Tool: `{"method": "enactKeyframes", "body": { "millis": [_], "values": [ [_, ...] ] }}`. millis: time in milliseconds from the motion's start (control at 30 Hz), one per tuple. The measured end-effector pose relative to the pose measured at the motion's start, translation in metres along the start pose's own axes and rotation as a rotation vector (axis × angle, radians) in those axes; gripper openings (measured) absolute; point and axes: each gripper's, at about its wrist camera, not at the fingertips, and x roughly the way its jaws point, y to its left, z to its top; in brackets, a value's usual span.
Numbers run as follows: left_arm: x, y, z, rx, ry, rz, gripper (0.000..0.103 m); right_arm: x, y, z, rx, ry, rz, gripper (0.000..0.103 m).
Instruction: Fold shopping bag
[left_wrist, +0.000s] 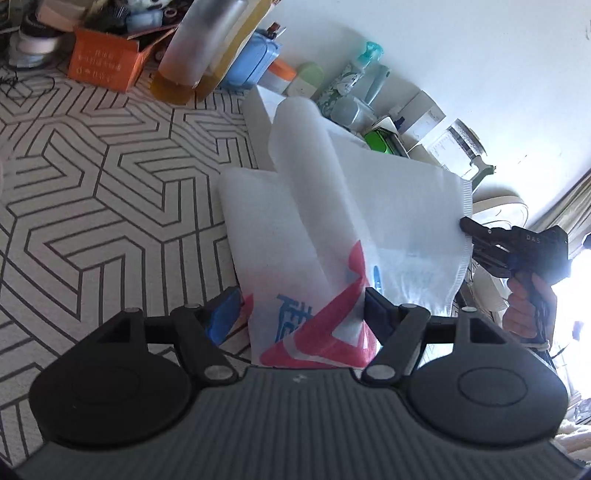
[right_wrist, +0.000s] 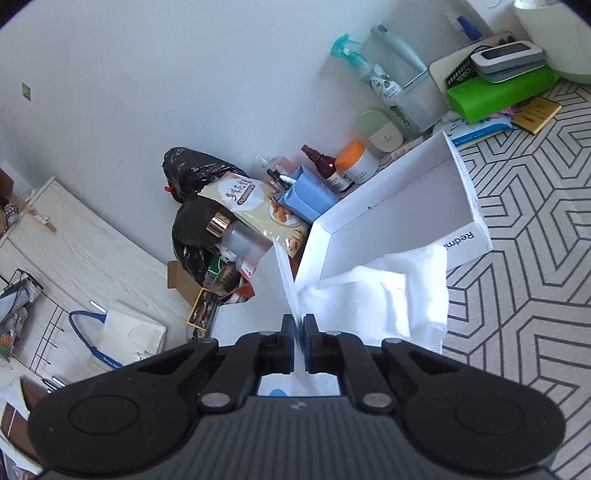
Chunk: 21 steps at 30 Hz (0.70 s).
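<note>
Pinching the shopping bag's (left_wrist: 332, 229) right edge, the right gripper (right_wrist: 299, 325) is clamped; the left gripper (left_wrist: 303, 306) stands wide around its near end.

A lived-in domestic room is indicated by toiletries and a spray bottle (right_wrist: 364, 64) lined against a white wall (right_wrist: 147, 74), a snack packet (right_wrist: 255, 206), and a geometric-patterned table covering (left_wrist: 92, 184).
</note>
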Motion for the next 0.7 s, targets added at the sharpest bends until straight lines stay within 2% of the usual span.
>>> {"method": "enactKeyframes", "body": {
  "millis": [133,267,367,467,533,600,667,700],
  "values": [
    [0.004,0.011,-0.002,-0.048,0.009,-0.019,0.071,0.012,-0.009,-0.001,-0.032,0.01,-0.163,0.004],
    [0.003,0.007,-0.003,-0.041,0.007,0.005,0.072,0.028,-0.017,-0.008,-0.098,-0.016,-0.243,0.004],
    [-0.003,-0.002,0.0,-0.021,0.01,0.041,0.072,0.027,-0.009,-0.015,-0.166,-0.063,-0.293,0.004],
    [-0.027,-0.015,0.008,0.012,-0.049,0.03,0.072,0.012,0.012,-0.025,-0.254,-0.13,-0.325,0.007],
    [-0.048,-0.029,0.018,0.071,-0.122,0.034,0.072,0.006,0.033,-0.035,-0.349,-0.151,-0.304,0.009],
    [-0.056,-0.048,0.025,0.161,-0.166,0.088,0.075,0.008,0.058,-0.044,-0.458,-0.108,-0.221,0.01],
    [-0.045,-0.06,0.031,0.209,-0.143,0.119,0.075,0.018,0.085,-0.053,-0.564,-0.02,-0.118,0.01],
    [-0.037,-0.064,0.033,0.223,-0.122,0.124,0.075,0.023,0.093,-0.055,-0.596,0.009,-0.1,0.012]
  ]
}}
